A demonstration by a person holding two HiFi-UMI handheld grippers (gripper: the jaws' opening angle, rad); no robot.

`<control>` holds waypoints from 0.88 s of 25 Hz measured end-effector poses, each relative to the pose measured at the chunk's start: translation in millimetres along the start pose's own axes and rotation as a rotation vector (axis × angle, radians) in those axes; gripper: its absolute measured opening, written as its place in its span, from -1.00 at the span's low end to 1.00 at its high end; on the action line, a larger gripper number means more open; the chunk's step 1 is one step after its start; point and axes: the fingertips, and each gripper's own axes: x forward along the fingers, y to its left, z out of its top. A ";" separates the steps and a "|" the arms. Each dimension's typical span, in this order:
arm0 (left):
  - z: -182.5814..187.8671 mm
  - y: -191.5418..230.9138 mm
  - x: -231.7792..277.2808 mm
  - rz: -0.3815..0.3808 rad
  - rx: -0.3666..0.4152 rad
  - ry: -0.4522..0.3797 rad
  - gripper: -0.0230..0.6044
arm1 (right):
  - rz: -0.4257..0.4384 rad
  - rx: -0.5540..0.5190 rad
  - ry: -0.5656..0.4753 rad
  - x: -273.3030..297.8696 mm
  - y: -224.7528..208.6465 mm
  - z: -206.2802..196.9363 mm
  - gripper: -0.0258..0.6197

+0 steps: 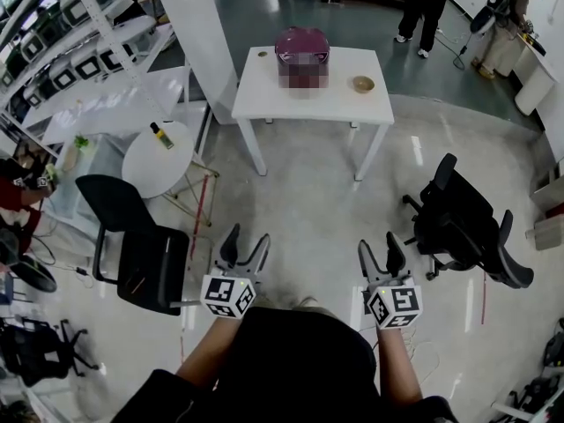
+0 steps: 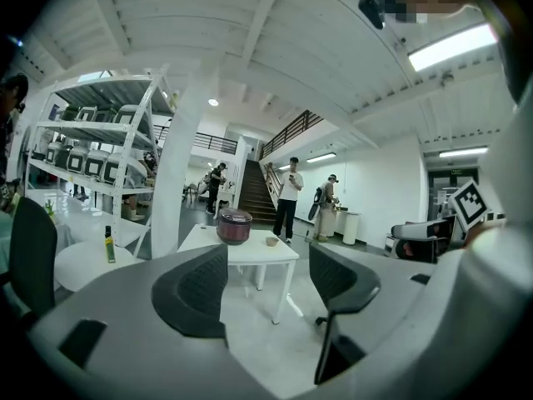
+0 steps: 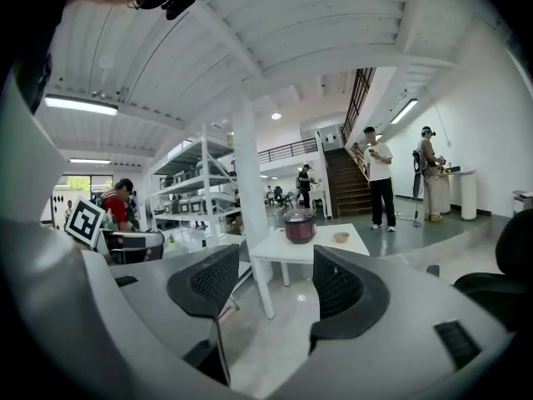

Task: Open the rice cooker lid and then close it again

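Observation:
The dark red rice cooker (image 1: pixel 301 42) stands with its lid down on the white table (image 1: pixel 264 95), far ahead of me across the floor. It shows small in the left gripper view (image 2: pixel 234 226) and in the right gripper view (image 3: pixel 299 225). My left gripper (image 1: pixel 247 238) (image 2: pixel 266 282) is open with nothing between its fingers. My right gripper (image 1: pixel 379 243) (image 3: pixel 275 286) is likewise open and holds nothing. Both hang in front of my body, well short of the table.
A small bowl (image 1: pixel 363 84) sits on the table right of the cooker. A black chair (image 1: pixel 132 236) stands at my left, a black office chair (image 1: pixel 463 223) at my right. A round white table (image 1: pixel 150 170) bears a bottle (image 1: pixel 161 136). People (image 1: pixel 423 7) stand behind the table.

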 end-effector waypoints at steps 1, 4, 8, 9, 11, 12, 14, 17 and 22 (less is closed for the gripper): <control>-0.2 -1.0 -1.5 0.005 -0.001 -0.001 -0.03 | 0.006 0.001 0.001 -0.6 1.2 -1.9 -0.16; -4.6 -7.2 -5.7 0.013 -0.003 0.007 -0.03 | 0.025 0.017 0.010 -2.7 2.9 -10.5 -0.16; -10.3 -12.5 -1.3 0.041 -0.006 0.022 -0.03 | 0.051 0.050 0.051 0.6 -6.0 -19.6 -0.15; -11.3 -12.2 0.3 0.042 -0.004 0.030 -0.03 | 0.047 0.052 0.050 0.8 -8.3 -18.3 -0.16; -12.4 -10.4 4.0 0.036 0.001 0.041 -0.03 | 0.039 0.047 0.044 1.0 -11.6 -16.9 -0.15; -12.3 -10.3 7.4 0.030 0.001 0.042 -0.03 | 0.038 0.042 0.046 2.3 -13.7 -18.2 -0.16; -9.9 -12.5 16.6 0.018 0.001 0.036 -0.03 | 0.040 0.039 0.058 6.8 -19.8 -22.6 -0.16; -3.6 -19.2 33.9 -0.013 0.041 0.014 -0.03 | 0.030 0.045 0.047 12.6 -27.6 -20.5 -0.16; -7.7 -23.2 75.0 -0.098 0.043 0.020 -0.03 | 0.023 0.077 0.012 25.0 -29.2 -10.4 -0.16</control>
